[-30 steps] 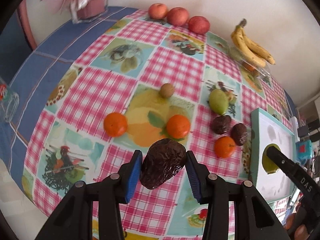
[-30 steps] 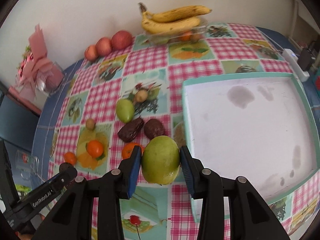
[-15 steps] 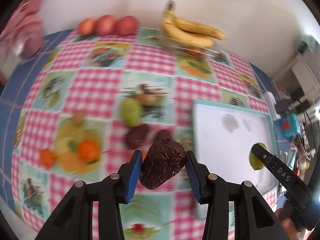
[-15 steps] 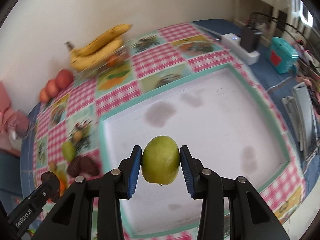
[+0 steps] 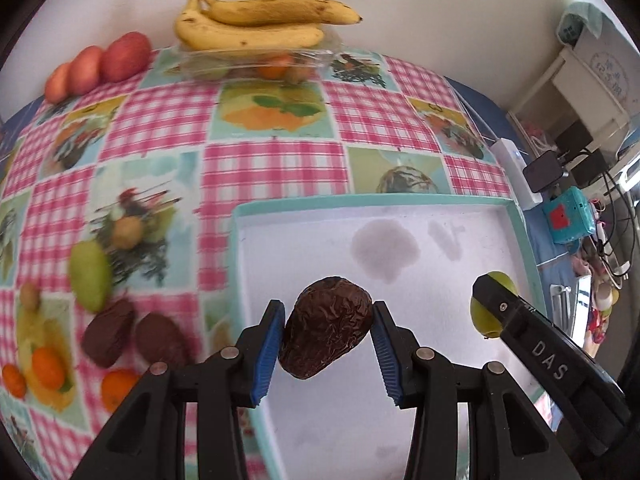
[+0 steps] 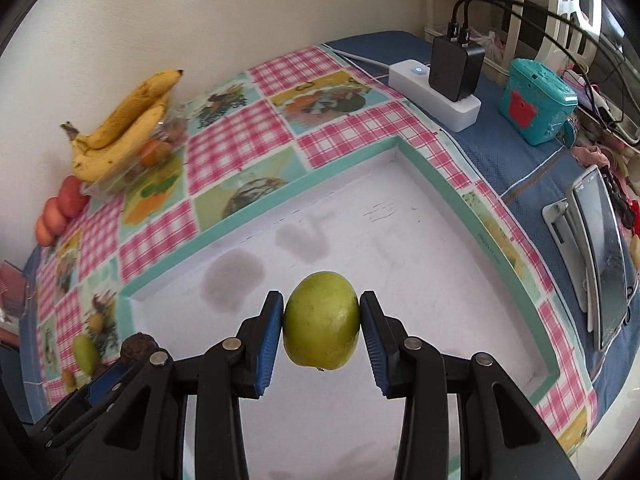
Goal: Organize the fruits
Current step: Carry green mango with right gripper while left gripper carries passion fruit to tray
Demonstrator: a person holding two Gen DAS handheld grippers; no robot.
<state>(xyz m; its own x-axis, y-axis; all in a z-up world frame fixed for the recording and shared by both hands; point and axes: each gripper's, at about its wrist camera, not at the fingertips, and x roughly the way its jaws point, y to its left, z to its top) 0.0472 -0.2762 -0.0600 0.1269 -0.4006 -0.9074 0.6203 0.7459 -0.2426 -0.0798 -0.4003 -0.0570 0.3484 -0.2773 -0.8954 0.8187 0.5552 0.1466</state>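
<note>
My left gripper clamps a wrinkled brown fruit; my right gripper clamps a green fruit, both above the white tray.

Left gripper is clamping a dark wrinkled fruit at lower centre frame; right gripper is clamping a green fruit likewise.
</note>
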